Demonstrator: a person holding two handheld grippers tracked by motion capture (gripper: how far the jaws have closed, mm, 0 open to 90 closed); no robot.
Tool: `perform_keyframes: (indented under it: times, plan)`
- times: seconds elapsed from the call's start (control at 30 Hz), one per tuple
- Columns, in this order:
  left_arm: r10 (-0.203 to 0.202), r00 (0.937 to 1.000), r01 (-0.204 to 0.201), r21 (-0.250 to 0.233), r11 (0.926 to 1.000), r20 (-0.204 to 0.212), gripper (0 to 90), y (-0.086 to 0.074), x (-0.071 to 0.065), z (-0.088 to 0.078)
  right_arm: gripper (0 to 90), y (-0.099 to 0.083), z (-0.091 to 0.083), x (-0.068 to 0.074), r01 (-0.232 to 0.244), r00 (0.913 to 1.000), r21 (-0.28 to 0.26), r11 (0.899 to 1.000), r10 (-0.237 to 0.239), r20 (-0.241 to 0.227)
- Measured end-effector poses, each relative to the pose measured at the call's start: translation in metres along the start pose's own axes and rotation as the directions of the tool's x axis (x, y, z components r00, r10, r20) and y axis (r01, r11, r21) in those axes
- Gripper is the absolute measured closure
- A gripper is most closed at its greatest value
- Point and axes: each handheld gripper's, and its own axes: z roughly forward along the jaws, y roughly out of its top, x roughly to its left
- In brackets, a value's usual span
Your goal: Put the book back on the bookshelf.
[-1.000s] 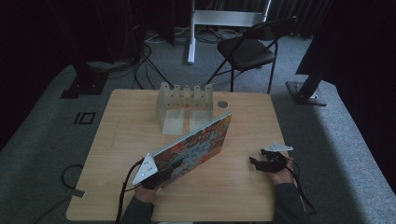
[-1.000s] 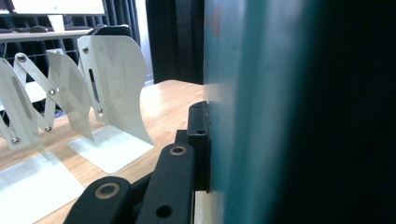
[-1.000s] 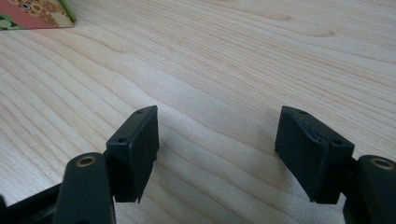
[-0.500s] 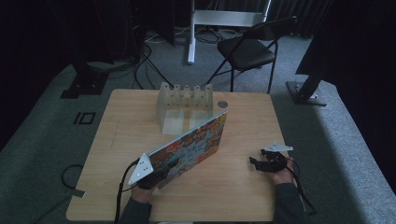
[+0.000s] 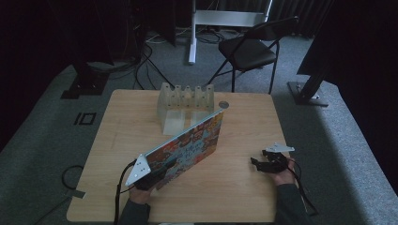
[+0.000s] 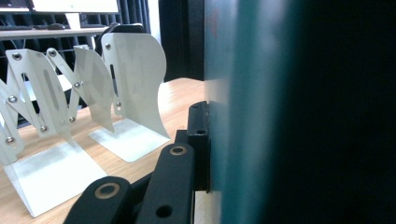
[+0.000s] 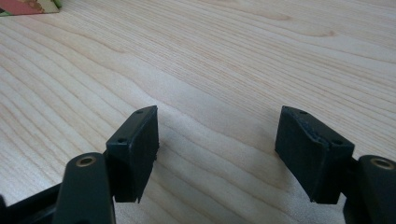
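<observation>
Beyond the wooden tabletop [image 5: 244,187]: a black folding chair [image 5: 251,49] on grey carpet [image 5: 56,131], a white stand [image 5: 220,18] behind it, black cables [image 5: 141,65] trailing left, dark curtains at the back.

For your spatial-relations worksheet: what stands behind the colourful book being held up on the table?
Behind the book, the white expandable rack stands on the table; a small round disc lies beside it. The book's top edge covers the rack's front base.

Colourful patterned book [image 5: 190,145], pale wooden table [image 5: 244,187], white rack [image 5: 185,101].
</observation>
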Motion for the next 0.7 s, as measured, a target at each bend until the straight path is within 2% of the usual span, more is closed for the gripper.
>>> perform_keyframes:
  times: [0.7]
  plan:
    - [-0.01,0.9993,0.01,0.0,0.9999,-0.036,80.6,-0.0011,0.0063,-0.0084,29.9,0.0,-0.0001,-0.0001,-0.001,1.0,0.0,1.0,0.001,-0.001]
